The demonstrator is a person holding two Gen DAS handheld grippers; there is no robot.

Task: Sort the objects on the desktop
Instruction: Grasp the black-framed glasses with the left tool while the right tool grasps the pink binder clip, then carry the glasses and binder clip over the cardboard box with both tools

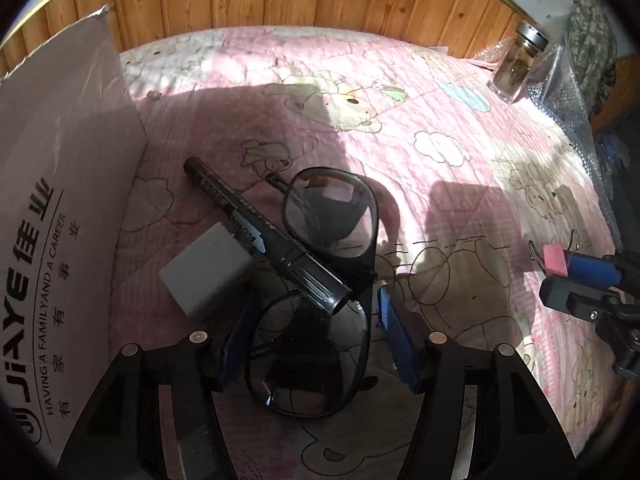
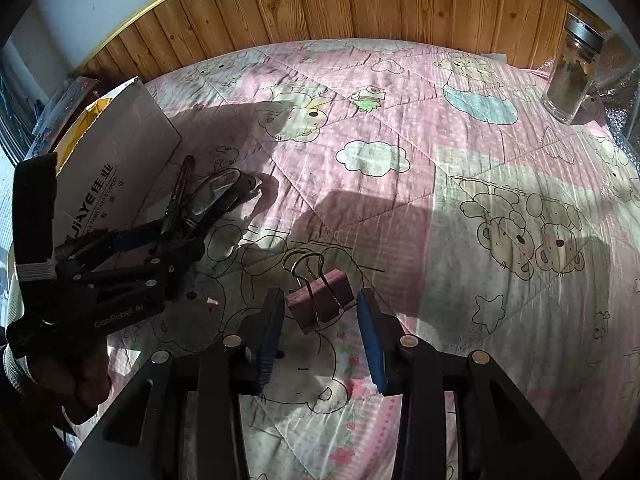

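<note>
Black-framed glasses [image 1: 332, 216] lie on the pink quilt [image 1: 400, 120] with a black marker [image 1: 264, 232] resting across them and a white block [image 1: 208, 272] beside the marker. My left gripper [image 1: 314, 300] hangs open over the glasses' near lens, its blue pads either side and apart from the frame. It also shows at the left of the right wrist view as the left gripper [image 2: 176, 236]. A pink binder clip [image 2: 324, 304] sits between the blue pads of my right gripper [image 2: 319, 294], which is shut on it. The same binder clip [image 1: 554, 258] and right gripper [image 1: 560, 276] appear far right.
A white printed cardboard box [image 1: 60, 200] stands along the left, close to the marker; the box [image 2: 120, 152] is open-topped. A glass jar [image 2: 572, 76] with a metal lid stands back right by bubble wrap [image 1: 568, 80]. Wooden panelling [image 2: 360, 4] backs the quilt. A hand [image 2: 60, 380] holds the left gripper.
</note>
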